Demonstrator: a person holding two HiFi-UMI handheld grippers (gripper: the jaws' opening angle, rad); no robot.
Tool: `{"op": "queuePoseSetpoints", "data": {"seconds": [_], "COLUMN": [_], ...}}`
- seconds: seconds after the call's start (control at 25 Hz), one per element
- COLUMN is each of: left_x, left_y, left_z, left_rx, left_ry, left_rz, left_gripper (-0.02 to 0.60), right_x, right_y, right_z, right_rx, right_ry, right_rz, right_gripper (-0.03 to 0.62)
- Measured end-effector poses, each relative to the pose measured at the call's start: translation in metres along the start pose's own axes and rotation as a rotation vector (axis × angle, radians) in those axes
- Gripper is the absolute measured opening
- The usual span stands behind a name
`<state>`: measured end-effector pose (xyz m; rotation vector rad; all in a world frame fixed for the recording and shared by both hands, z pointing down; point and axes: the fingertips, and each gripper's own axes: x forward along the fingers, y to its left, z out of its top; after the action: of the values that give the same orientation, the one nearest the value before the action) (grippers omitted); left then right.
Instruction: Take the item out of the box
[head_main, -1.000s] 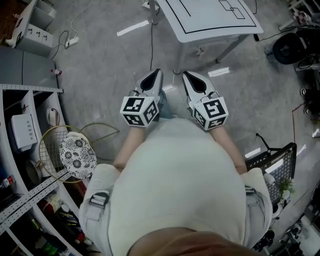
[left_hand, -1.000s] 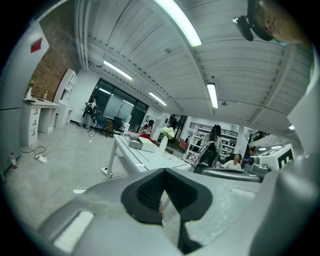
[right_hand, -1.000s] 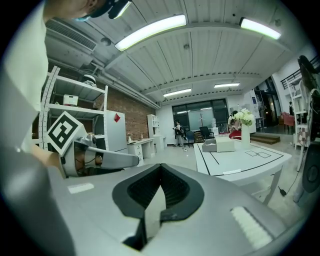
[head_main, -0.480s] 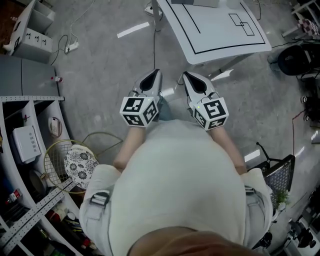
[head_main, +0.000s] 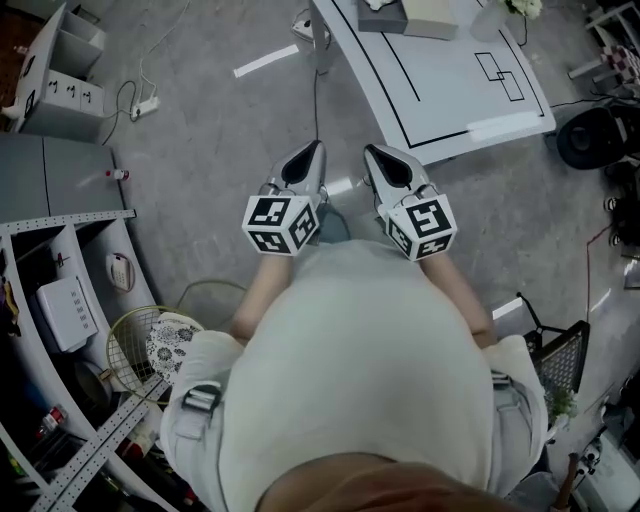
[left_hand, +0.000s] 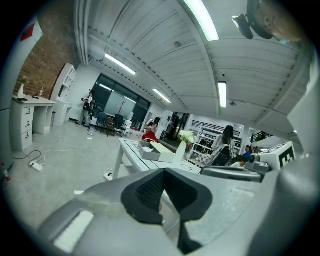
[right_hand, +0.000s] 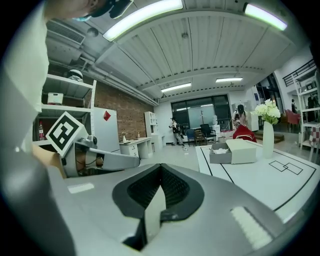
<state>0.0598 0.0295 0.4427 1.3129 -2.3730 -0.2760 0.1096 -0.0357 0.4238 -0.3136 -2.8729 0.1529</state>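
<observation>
Head view: the left gripper (head_main: 314, 152) and the right gripper (head_main: 372, 152) are side by side before the person's body. The box (head_main: 412, 17) lies on the white surface (head_main: 450, 90), well ahead of both jaws.

Left gripper view: the jaws are closed together with nothing between them. The box is far ahead.

Right gripper view: the jaws are closed and empty. The open box is ahead and to the right, with something pale inside.

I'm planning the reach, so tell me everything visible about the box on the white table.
The box is a low grey tray, seemingly cardboard, open on top, with a cream lid lying flat against one side. Inside lie pale contents, too small to identify. It rests upright on the white table, toward its far end.
</observation>
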Motion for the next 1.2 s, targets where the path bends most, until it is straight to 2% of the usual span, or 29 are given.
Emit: {"op": "queuePoseSetpoints", "data": {"seconds": [0.72,1.2], "left_x": [0.087,0.125], "left_y": [0.11,0.148], "left_z": [0.078,0.1], "left_rx": [0.053,0.072], "left_ry": [0.01,0.04], "left_rz": [-0.082,-0.132], "left_gripper": [0.0,0.0], "right_x": [0.141,0.182], "right_y": [-0.041,-0.061], "right_z": [0.047,0.054], "right_rx": [-0.008,0.015], "right_ry": [-0.038,-0.031], "right_rz": [-0.085,-0.153], "right_gripper": [0.0,0.0]}}
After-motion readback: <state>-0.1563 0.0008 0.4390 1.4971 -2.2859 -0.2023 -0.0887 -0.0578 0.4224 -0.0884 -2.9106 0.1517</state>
